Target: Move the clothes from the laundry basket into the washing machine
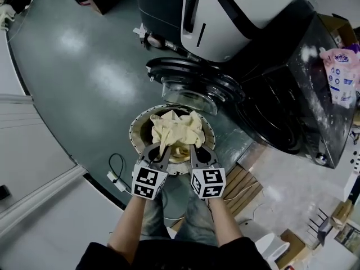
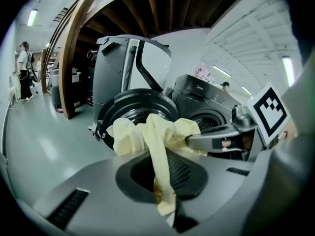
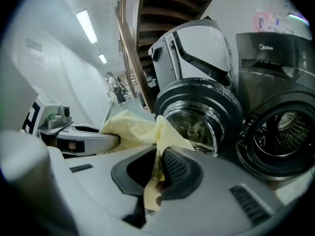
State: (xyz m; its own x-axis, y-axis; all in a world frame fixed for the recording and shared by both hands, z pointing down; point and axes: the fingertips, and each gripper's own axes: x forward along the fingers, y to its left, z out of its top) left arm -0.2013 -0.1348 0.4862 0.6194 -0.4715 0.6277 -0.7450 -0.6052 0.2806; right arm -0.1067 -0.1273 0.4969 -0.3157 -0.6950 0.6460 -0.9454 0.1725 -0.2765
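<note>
Left claw (image 1: pixel 161 151) and right claw (image 1: pixel 194 149) both clamped on the pale yellow garment (image 1: pixel 177 127), bunched over the round laundry basket (image 1: pixel 134 133). Washing machine (image 1: pixel 225 16) is just beyond (door (image 1: pixel 194 80) open).

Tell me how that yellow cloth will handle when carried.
Probably floppy: the yellow cloth bunches and sags between left claw and right claw. Likely light, being thin. Its dangling tail might snag.
</note>
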